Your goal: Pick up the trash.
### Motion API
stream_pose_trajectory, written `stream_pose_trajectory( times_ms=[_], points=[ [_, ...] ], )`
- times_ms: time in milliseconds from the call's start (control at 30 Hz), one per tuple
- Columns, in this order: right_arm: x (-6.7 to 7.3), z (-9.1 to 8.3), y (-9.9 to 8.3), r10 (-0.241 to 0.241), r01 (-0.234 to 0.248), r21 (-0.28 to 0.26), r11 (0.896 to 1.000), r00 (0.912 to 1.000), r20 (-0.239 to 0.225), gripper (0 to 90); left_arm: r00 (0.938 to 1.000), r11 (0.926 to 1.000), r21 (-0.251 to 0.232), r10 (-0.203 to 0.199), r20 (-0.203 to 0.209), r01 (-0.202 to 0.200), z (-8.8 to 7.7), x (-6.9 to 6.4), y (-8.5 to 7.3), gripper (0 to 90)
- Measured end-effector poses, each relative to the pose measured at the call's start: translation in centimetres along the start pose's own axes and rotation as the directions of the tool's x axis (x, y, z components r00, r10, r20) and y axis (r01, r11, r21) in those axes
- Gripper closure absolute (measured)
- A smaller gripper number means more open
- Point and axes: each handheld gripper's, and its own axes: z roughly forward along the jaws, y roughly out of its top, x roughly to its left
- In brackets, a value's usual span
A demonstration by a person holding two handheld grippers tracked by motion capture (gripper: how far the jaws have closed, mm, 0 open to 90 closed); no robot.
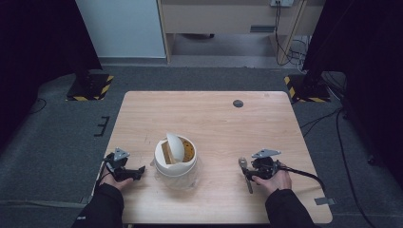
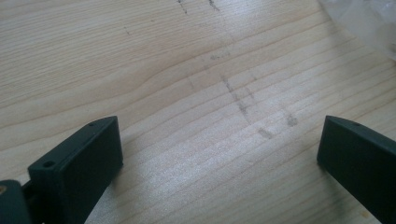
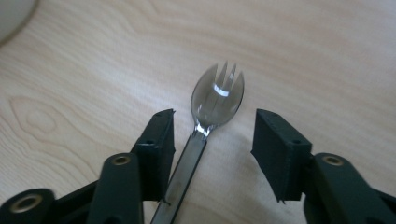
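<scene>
Two black fingers [image 3: 159, 144] of the right gripper [image 3: 212, 154] stand on either side of a clear plastic spork [image 3: 215, 100] that lies flat on the table [image 3: 327, 56]. The spork's handle runs back between the fingers, close to one finger and with a wider gap to the other. Its bowl and short prongs stick out past the fingertips. So the long line of the spork goes the same way the gripper points. The fingers are apart, about half way, and neither one can be seen pressing on the handle. Closing them across the thin handle looks like the next thing to do.

From the high view, the spork [image 1: 245, 174] lies near the right front part of the table, right at the right gripper [image 1: 254, 170], with the person's right hand [image 1: 274, 180] behind it. Its bowl end points away from the person and its handle points back toward them.

The left gripper [image 1: 124, 171] rests far across on the left side, just beside a white cup [image 1: 176, 161] with its lid partly peeled up. Its fingers [image 2: 79, 163] are wide apart over bare table, with nothing between them. The right hand is much nearer to the spork, so the pick-up belongs to it.

No brand name, label or writing can be read on the spork, the cup or the table.
</scene>
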Motion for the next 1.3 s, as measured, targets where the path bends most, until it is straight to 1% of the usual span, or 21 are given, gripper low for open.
stream_pose_trajectory(
  times_ms=[33,67,200,367,433,467,667,733,800,867,900,933,967,1000,1100,1133,1167,1200,1233,1267,1300],
  points=[
    [0.0,0.0,0.0,0.0,0.0,0.0,1.0,1.0,0.0,51.6,1.0,1.0,0.0,0.0,0.0,0.0,0.0,0.0,0.0,0.0],
    [0.1,0.3,0.0,0.0,0.0,0.028,1.0,1.0,0.004,55.5,1.0,1.0,0.0,0.0,0.0,0.0,0.0,0.0,0.0,0.0],
    [0.3,0.6,-0.1,0.005,-0.006,0.063,0.998,1.0,0.004,61.6,1.0,1.0,0.0,0.0,0.0,0.0,0.0,0.0,0.0,0.0],
    [0.4,0.6,-0.1,0.006,-0.007,0.056,0.998,0.9999,0.011,66.2,1.0,1.0,0.0,0.0,0.0,0.0,0.0,0.0,0.0,0.0],
    [0.4,0.6,-0.2,0.002,-0.003,0.056,0.998,0.9998,0.017,71.2,1.0,1.0,0.0,0.0,0.0,0.0,0.0,0.0,0.0,0.0],
    [0.4,0.5,-0.2,-0.003,0.002,0.06,0.998,0.9997,0.023,77.1,1.0,1.0,-0.002,-0.002,0.001,0.002,0.0,0.0,0.0,0.0],
    [0.1,0.4,0.1,-0.006,0.005,0.072,0.997,1.0,0.005,79.9,1.0,0.9999,0.012,-0.003,0.004,0.003,0.0,0.1,0.2,0.4],
    [0.1,0.4,0.1,-0.002,0.002,0.066,0.998,1.0,0.002,80.0,1.0,0.9998,0.018,-0.003,0.004,0.003,-0.1,0.1,0.3,3.4],
    [-0.2,-0.1,0.4,0.013,-0.013,0.032,0.999,0.9999,-0.006,79.9,0.9999,0.9995,0.028,-0.015,0.006,0.015,-0.4,0.2,0.5,7.2],
    [-0.3,-0.3,0.5,0.02,-0.02,0.018,1.0,0.9998,-0.007,80.0,0.9996,0.9992,0.029,-0.028,0.009,0.028,-0.5,0.2,0.6,10.0],
    [-0.6,-0.7,0.7,0.027,-0.027,-0.014,1.0,0.9996,-0.01,80.0,0.9991,0.9986,0.035,-0.04,0.015,0.04,-0.7,0.2,0.7,14.4],
    [-0.6,-0.7,0.7,0.027,-0.027,-0.014,1.0,0.9996,-0.01,80.0,0.9991,0.9986,0.035,-0.04,0.015,0.04,-0.7,0.2,0.7,15.9],
    [-0.9,-1.2,1.0,0.026,-0.027,-0.057,0.998,0.9995,-0.016,80.0,0.999,0.9985,0.034,-0.043,0.015,0.042,-0.8,0.3,0.8,16.3],
    [-0.9,-1.2,1.0,0.026,-0.027,-0.057,0.998,0.9995,-0.016,80.0,0.9989,0.9987,0.024,-0.045,0.011,0.044,-1.0,0.3,0.9,16.3],
    [-1.4,-2.2,1.3,0.039,-0.043,-0.144,0.989,0.9987,-0.032,79.9,0.9982,0.9977,-0.033,-0.06,0.01,0.06,-1.6,0.2,1.3,18.9],
    [-1.8,-2.8,1.5,0.047,-0.053,-0.195,0.979,0.9983,-0.033,79.9,0.9979,0.9964,-0.056,-0.063,0.011,0.064,-1.9,0.2,1.4,20.2],
    [-1.8,-2.8,1.5,0.047,-0.053,-0.195,0.979,0.9983,-0.033,79.9,0.9978,0.9948,-0.078,-0.065,0.013,0.066,-2.1,0.1,1.6,20.2],
    [-2.1,-3.4,1.6,0.06,-0.066,-0.235,0.97,0.9976,-0.034,79.9,0.9973,0.9922,-0.101,-0.072,0.017,0.073,-2.4,0.1,1.8,20.8],
    [-2.1,-3.4,1.6,0.06,-0.066,-0.235,0.97,0.9976,-0.034,79.9,0.997,0.9895,-0.123,-0.075,0.019,0.076,-2.6,0.0,1.9,20.8],
    [-2.4,-3.9,1.7,0.06,-0.068,-0.28,0.958,0.9975,-0.036,80.0,0.9971,0.9865,-0.145,-0.074,0.018,0.075,-2.9,0.0,2.1,21.5],
    [-2.4,-3.9,1.7,0.06,-0.068,-0.28,0.958,0.9975,-0.036,80.0,0.9963,0.9819,-0.169,-0.082,0.024,0.085,-3.2,-0.1,2.3,21.5]
  ],
)
